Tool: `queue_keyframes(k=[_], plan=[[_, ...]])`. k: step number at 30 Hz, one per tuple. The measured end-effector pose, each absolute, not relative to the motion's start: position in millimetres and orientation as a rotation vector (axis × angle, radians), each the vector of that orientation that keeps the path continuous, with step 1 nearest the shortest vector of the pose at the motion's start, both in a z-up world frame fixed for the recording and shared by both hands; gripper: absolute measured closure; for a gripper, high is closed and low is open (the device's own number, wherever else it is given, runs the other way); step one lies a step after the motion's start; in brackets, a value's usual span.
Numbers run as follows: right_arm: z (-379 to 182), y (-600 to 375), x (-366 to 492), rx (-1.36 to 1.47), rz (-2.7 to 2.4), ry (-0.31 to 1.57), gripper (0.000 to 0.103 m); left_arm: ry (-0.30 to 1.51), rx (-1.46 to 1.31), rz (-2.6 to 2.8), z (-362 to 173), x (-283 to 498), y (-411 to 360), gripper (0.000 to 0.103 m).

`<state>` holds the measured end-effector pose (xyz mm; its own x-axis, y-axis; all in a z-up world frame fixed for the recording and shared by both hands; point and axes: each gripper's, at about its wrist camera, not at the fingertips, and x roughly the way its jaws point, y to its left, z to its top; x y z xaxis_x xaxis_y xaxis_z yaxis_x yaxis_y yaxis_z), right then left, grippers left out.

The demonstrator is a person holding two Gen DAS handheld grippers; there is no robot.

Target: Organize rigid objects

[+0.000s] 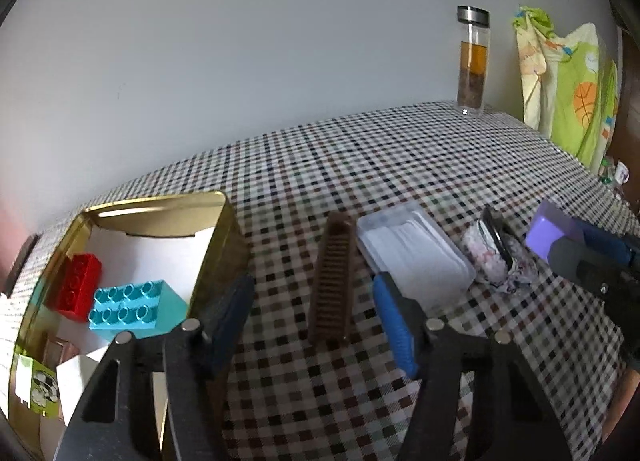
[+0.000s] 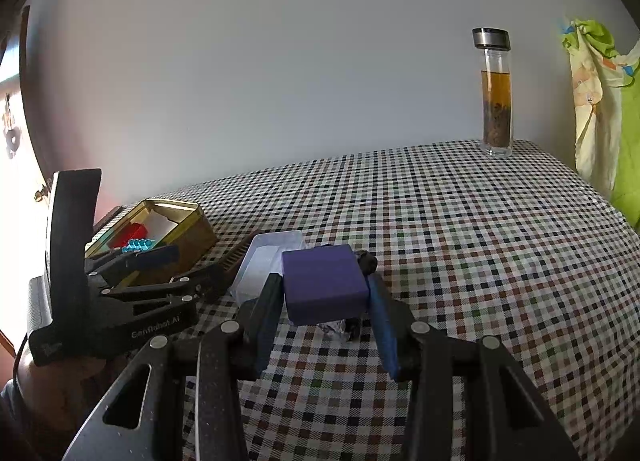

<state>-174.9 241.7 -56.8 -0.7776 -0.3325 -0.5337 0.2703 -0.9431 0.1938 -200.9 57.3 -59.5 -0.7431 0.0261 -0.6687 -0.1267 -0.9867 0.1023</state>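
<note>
A checkered bench (image 1: pixel 400 165) stands against a plain white wall (image 1: pixel 240 41), a tea bottle (image 1: pixel 473 61) at its far corner; the left tool (image 1: pixel 308 317) gapes around a brown comb (image 1: pixel 334 281) beside the gold tin (image 1: pixel 216 253), while the right tool (image 2: pixel 326 301) clamps a purple block (image 2: pixel 324 285).

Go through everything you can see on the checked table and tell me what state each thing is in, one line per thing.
Gold tin: lid off, red block and teal block inside.
Brown comb: flat on the cloth, between the open left tongs.
Clear plastic box: lying flat.
Purple block: clamped in the right tongs.
Glass bottle: upright, capped, partly full.
</note>
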Motion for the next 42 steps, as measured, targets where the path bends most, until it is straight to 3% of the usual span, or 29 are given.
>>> queue_keyframes(k=[3,7,10,18,22,23,26,29,31,42], plan=[[-57.3,241.7,-176.1,0.840,-2.689,-0.149,0.058,0.213,-1.138,2.807,-63.8,-206.6,55.9,0.048],[-57.7,239.4,-175.5,0.843,-2.692,-0.132,0.058,0.313,-1.161,2.787,-68.2,-209.7,62.0,0.050],[-58.6,238.3,-175.5,0.847,-2.693,-0.124,0.058,0.344,-1.161,2.803,-68.3,-209.0,64.5,0.059],[-58.3,239.3,-177.0,0.850,-2.694,-0.121,0.058,0.364,-1.152,2.723,-70.0,-208.1,77.7,0.058],[-58.3,238.7,-175.2,0.849,-2.696,-0.119,0.058,0.219,-1.240,2.710,-75.6,-223.1,63.2,0.047],[-58.3,238.6,-174.9,0.848,-2.697,-0.119,0.058,0.192,-1.253,2.694,-77.9,-225.7,61.5,0.056],[-58.5,237.7,-175.5,0.855,-2.694,-0.115,0.058,0.145,-1.272,2.677,-80.5,-227.8,58.6,0.057],[-59.0,237.2,-176.5,0.860,-2.694,-0.109,0.058,0.144,-1.262,2.669,-80.3,-226.1,59.8,0.081],[-59.2,236.6,-176.0,0.859,-2.696,-0.103,0.058,0.146,-1.262,2.680,-80.6,-226.3,59.9,0.089],[-56.9,235.8,-174.6,0.845,-2.719,-0.075,0.058,0.093,-1.158,2.741,-74.3,-210.7,54.9,0.089]])
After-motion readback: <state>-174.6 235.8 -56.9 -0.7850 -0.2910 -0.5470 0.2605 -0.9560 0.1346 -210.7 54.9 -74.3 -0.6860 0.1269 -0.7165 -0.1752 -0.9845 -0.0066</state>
